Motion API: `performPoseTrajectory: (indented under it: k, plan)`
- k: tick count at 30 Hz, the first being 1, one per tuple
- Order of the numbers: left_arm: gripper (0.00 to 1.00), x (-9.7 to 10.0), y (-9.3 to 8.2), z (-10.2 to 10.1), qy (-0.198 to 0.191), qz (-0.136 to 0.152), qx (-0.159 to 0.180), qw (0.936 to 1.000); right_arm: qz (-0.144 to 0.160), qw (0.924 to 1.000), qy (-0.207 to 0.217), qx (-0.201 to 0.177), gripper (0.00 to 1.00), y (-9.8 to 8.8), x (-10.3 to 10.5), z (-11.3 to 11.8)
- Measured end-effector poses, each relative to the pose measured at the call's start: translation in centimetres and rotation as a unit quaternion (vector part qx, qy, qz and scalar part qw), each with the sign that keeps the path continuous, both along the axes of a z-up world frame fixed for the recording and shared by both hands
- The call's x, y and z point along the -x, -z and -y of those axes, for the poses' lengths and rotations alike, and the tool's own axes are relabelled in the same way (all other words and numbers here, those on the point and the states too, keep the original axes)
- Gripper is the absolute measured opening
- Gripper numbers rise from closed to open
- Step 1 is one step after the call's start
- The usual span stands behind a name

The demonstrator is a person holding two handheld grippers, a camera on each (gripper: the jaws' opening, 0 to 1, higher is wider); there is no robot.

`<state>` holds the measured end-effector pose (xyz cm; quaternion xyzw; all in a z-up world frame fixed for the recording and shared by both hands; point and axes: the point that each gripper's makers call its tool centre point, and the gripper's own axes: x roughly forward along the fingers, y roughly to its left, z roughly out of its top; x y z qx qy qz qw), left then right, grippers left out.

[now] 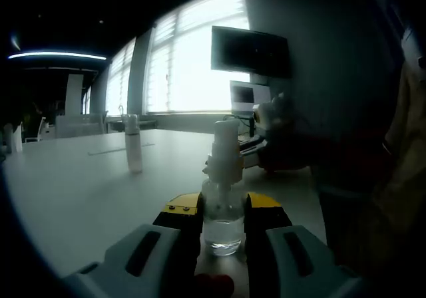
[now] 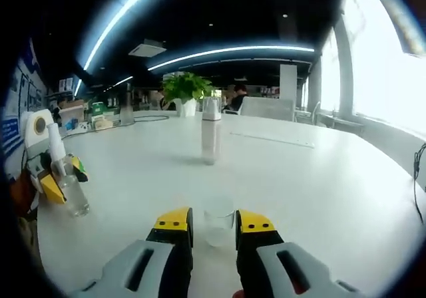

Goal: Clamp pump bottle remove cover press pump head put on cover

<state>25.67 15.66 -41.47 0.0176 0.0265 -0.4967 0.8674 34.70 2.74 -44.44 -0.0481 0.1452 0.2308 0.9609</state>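
Observation:
A clear pump bottle (image 1: pixel 223 221) with a white pump head (image 1: pixel 224 153) stands upright on the white table (image 1: pixel 93 191). My left gripper (image 1: pixel 223 213) is shut on the bottle's body, and the head is bare. The right gripper view shows the same bottle (image 2: pixel 72 195) at the far left, held by the left gripper (image 2: pixel 52 178). My right gripper (image 2: pixel 214 226) is shut on a small clear cover (image 2: pixel 218 226), low over the table (image 2: pixel 319 191). In the left gripper view the right gripper (image 1: pixel 276 148) is a dark shape just right of the pump head.
A second tall white bottle (image 2: pixel 211 137) (image 1: pixel 133 150) stands alone farther along the table. A potted plant (image 2: pixel 186 88) and small items sit at the table's far edge. A dark monitor (image 1: pixel 249 50) hangs by the bright windows. A person's sleeve (image 1: pixel 393 178) is at the right.

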Motion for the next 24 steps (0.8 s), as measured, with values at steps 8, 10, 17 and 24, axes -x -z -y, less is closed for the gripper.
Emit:
performPoseTrajectory:
  k: [8, 10, 17, 24]
  plan:
    - [0.15, -0.04, 0.00, -0.03, -0.001, 0.000, 0.000, 1.0000, 0.001, 1.0000, 0.010, -0.001, 0.16, 0.09, -0.13, 0.22]
    - [0.15, -0.05, 0.00, -0.04, -0.001, 0.000, 0.000, 1.0000, 0.004, 0.9999, 0.011, -0.003, 0.13, 0.01, -0.14, 0.28]
    - [0.15, -0.08, 0.03, -0.06, -0.001, -0.001, 0.000, 1.0000, 0.009, 0.9998, 0.016, -0.004, 0.12, 0.01, -0.41, 0.60]
    - [0.15, -0.09, 0.03, -0.07, -0.001, -0.001, 0.001, 1.0000, 0.009, 0.9999, 0.012, -0.003, 0.12, -0.02, -0.37, 0.48]
